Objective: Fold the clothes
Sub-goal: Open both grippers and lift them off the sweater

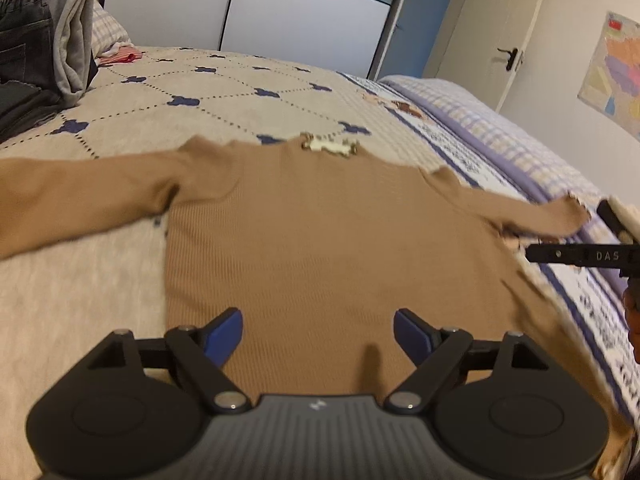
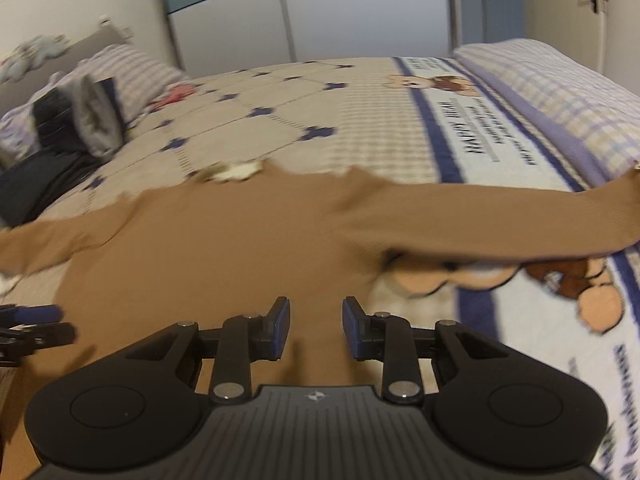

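Observation:
A tan ribbed long-sleeved sweater [image 1: 320,232] lies flat on the bed, collar away from me, both sleeves spread out sideways. My left gripper [image 1: 318,330] hovers over its lower hem, wide open with nothing between the blue pads. In the right wrist view the same sweater [image 2: 208,240] fills the middle, its right sleeve [image 2: 500,216] stretched toward the bed's edge. My right gripper [image 2: 315,326] is open over the hem near the sweater's right side, holding nothing. The right gripper's black fingers [image 1: 580,256] show at the right edge of the left wrist view.
The bed has a beige quilt [image 1: 224,92] with blue clover marks and a bear-print blanket [image 2: 520,280] on the right. A pile of dark and grey clothes [image 1: 44,48] and a plaid pillow [image 2: 132,68] sit at the far left. Wardrobe doors [image 1: 240,8] stand behind the bed.

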The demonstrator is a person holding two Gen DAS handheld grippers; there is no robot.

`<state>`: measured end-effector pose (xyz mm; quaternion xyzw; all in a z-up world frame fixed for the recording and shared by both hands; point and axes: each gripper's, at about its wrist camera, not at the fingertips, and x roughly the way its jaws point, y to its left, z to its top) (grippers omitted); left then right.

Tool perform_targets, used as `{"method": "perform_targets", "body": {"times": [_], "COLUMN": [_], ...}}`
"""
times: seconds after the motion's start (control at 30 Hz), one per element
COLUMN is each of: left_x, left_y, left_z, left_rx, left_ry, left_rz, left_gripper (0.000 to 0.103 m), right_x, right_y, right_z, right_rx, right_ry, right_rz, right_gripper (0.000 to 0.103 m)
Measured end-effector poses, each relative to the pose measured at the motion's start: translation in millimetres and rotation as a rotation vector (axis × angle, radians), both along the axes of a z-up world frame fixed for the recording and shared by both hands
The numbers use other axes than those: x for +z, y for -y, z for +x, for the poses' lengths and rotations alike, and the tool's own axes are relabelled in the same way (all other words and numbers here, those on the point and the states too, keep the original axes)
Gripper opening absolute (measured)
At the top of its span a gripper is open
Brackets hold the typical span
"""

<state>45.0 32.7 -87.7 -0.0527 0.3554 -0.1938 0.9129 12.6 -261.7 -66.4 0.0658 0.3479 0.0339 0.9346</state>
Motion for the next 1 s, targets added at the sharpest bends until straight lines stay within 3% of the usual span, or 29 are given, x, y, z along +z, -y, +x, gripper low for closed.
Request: {"method": "perform_targets", "body": {"times": [0.2, 0.6, 0.77, 1.0], "left_x": [-5.6, -12.4, -14.0, 1.6], "left_y": [-6.3, -15.2, -23.7, -26.2], "left_z": [-38.1, -105.8, -133.3, -148.3], "left_rx": [-0.028, -0.127, -0.15, -0.176], "left_ry": [0.013, 0.092, 0.13, 0.1], "left_rz": [0.039, 0.128, 0.113, 0.096], "left_gripper": [0.085, 0.088, 0.088, 0.088], "right_x": [-23.7, -36.3, -39.9, -31.6], "right_y": [-31.9, -23.2, -18.5, -8.9], "right_z": [-31.9, -95.9, -124.8, -148.3], "right_rx": [0.048, 0.044, 0.075, 0.103], "right_ry": [-0.058, -0.054, -0.033, -0.041], "right_rz": [-0.001, -0.045, -0.07, -0.079], "right_gripper": [0.031, 0.031, 0.032, 0.033]}}
